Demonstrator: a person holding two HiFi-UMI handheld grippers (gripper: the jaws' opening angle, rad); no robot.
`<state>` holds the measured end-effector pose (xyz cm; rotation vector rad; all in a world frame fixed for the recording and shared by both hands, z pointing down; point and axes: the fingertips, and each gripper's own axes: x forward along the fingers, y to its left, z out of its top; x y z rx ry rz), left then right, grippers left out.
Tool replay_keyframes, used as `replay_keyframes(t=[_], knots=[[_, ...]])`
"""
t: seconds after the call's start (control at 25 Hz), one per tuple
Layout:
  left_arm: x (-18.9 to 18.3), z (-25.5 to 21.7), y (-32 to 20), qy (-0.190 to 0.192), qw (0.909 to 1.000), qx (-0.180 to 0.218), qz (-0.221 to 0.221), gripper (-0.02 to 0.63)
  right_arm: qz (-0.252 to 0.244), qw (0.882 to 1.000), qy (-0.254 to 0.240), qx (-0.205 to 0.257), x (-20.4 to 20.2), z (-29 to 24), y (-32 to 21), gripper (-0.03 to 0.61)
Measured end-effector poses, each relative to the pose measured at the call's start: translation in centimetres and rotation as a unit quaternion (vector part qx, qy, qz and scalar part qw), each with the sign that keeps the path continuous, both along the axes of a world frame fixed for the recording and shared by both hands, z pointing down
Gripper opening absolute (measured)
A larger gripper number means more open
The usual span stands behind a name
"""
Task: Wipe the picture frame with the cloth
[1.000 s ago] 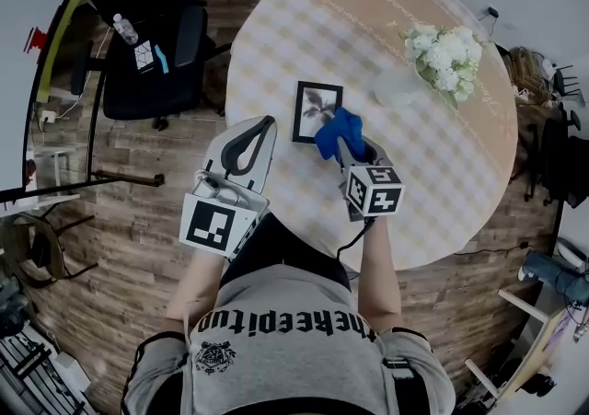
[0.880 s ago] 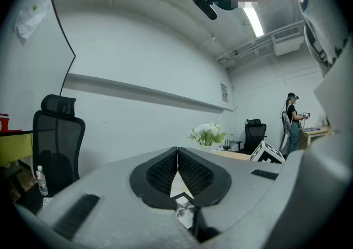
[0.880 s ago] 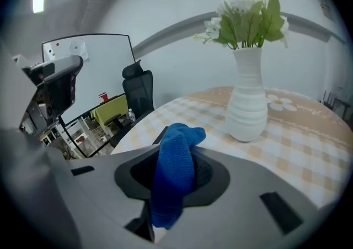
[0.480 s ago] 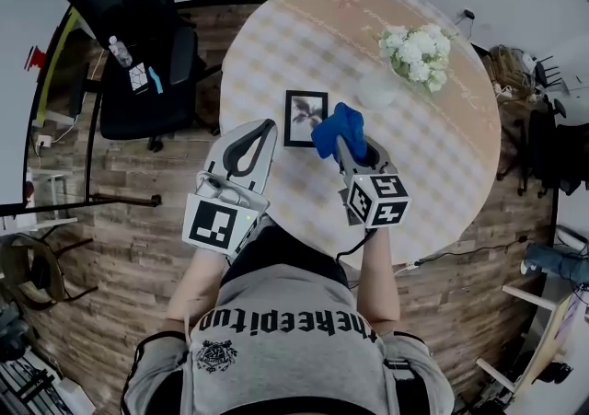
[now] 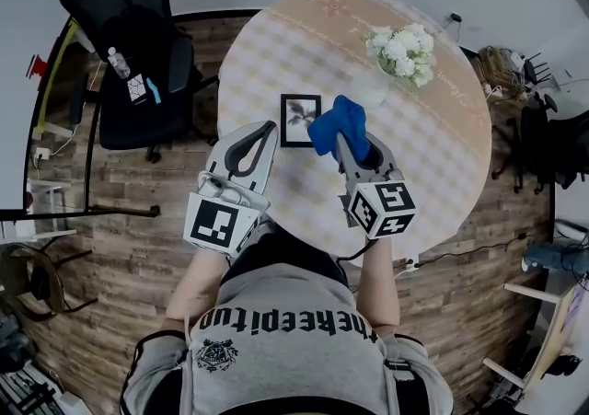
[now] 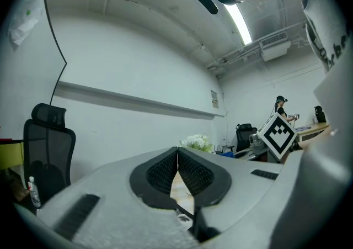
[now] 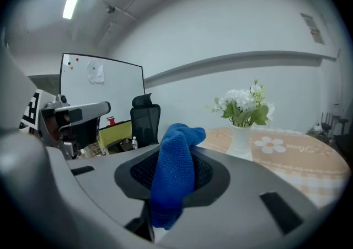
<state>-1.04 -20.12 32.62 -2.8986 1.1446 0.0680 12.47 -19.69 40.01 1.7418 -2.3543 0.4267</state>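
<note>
Head view, looking steeply down: round table (image 5: 433, 155) with a pale checked top, and a black picture frame (image 5: 300, 120) lying flat near its middle, photo side up. Just right of the frame, a blue cloth (image 5: 339, 128) bunched at the tip of the right gripper (image 5: 342, 142), overlapping the frame's right edge from this angle. Cannot tell whether touching the frame or held above it.

Right gripper view: jaws clamped on that cloth, one fold sticking up past the tips and a tail hanging down between the ribbed pads.

Left gripper (image 5: 269, 125) just left of the frame's lower corner, over the table's near edge, apart from the frame. Left gripper view: jaws pressed together, nothing between them.

Beyond the frame, toward the table's far right, white flowers (image 5: 401, 50) in a pale vase (image 5: 373, 88), well apart from both grippers.

Off the table to the left, a black office chair (image 5: 138, 45) on a wooden plank floor (image 5: 120, 247), with a small bottle (image 5: 115, 62) resting on it.
</note>
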Motion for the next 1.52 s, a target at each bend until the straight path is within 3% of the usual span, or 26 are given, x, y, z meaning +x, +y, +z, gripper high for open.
replay_keyframes(t=[0.56, 1.2, 1.52], knots=[[-1.0, -1.4, 2.7, 0.009, 0.9996, 0.022, 0.016, 0.018, 0.005, 0.997, -0.015, 0.074, -2.2, -3.9, 2.8, 0.097], [-1.8, -2.8, 5.1, 0.009, 0.999, 0.043, 0.002, 0.018, -0.015, 0.994, -0.021, 0.108, -3.5, -6.1, 4.7, 0.098], [-0.4, -4.0, 8.1, 0.016, 0.9989, 0.04, -0.015, 0.018, -0.037, 0.993, -0.019, 0.114, -2.7, -7.1, 7.6, 0.098]])
